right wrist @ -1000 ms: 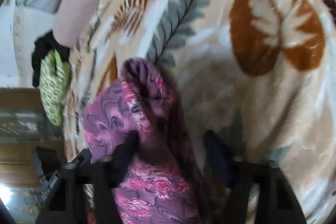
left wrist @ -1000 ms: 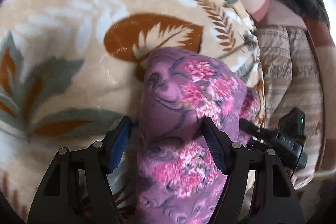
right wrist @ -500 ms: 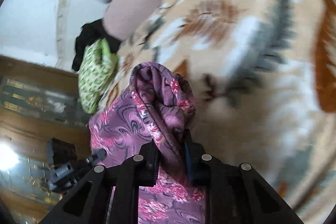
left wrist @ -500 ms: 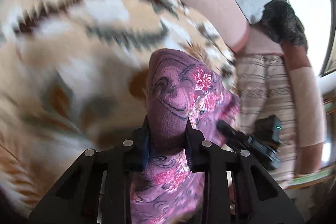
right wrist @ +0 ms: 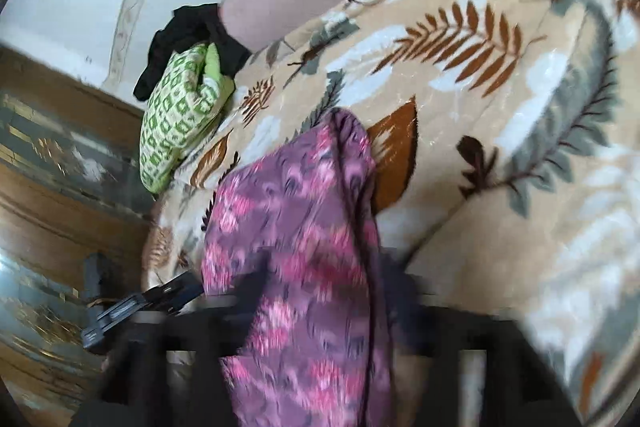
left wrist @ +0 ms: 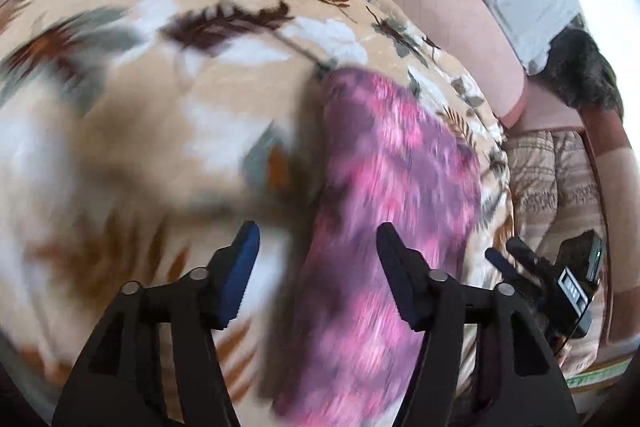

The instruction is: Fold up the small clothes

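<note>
The left gripper [left wrist: 316, 251] has its jaws spread wide, gripping nothing. The right gripper's [right wrist: 320, 291] jaws are too blurred to judge. The purple floral garment [left wrist: 384, 211] (a long strip) lies on the leaf-patterned blanket [left wrist: 168, 75].

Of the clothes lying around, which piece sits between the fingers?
The purple garment with pink flowers, lying on the leaf-print blanket. The green patterned garment and the black one lie at the blanket's far edge.

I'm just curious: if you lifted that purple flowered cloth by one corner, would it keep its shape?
Probably not. The purple flowered cloth drapes in soft folds over the leaf-print blanket, so it likely flops and hangs. It looks thin, probably light, and should slide rather than roll.
</note>
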